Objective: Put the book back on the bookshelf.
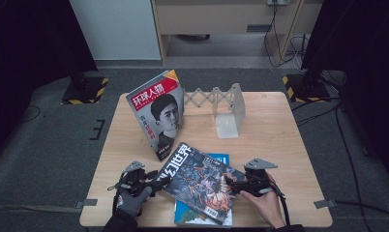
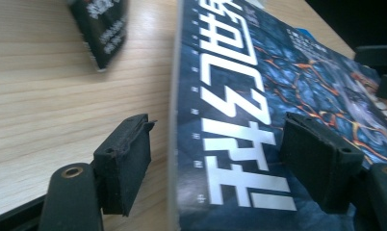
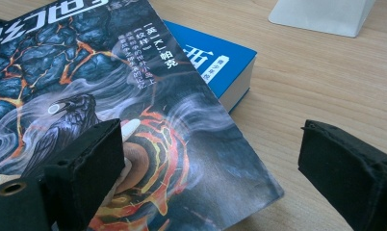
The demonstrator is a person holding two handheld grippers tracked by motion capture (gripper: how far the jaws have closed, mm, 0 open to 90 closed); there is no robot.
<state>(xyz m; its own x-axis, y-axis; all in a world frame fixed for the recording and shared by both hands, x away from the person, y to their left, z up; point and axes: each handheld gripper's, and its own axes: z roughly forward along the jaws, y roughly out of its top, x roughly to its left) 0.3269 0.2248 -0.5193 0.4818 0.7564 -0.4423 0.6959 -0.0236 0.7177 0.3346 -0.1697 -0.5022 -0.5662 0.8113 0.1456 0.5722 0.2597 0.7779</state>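
Dark-covered, the magazine point(image 1: 201, 182) lies on a blue book point(image 1: 216, 162) near the desk's point(image 1: 275, 130) front edge. Its spine edge sits between the left gripper's point(image 1: 156, 182) spread jaws, untouched. The right gripper point(image 1: 230, 184), jaws apart, straddles the magazine's opposite corner without clamping.

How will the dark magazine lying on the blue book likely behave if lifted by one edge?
The dark magazine looks thin, so it would probably sag. Its glossy cover may slip between pads. Resting askew on the blue book, it could slide off when pushed.
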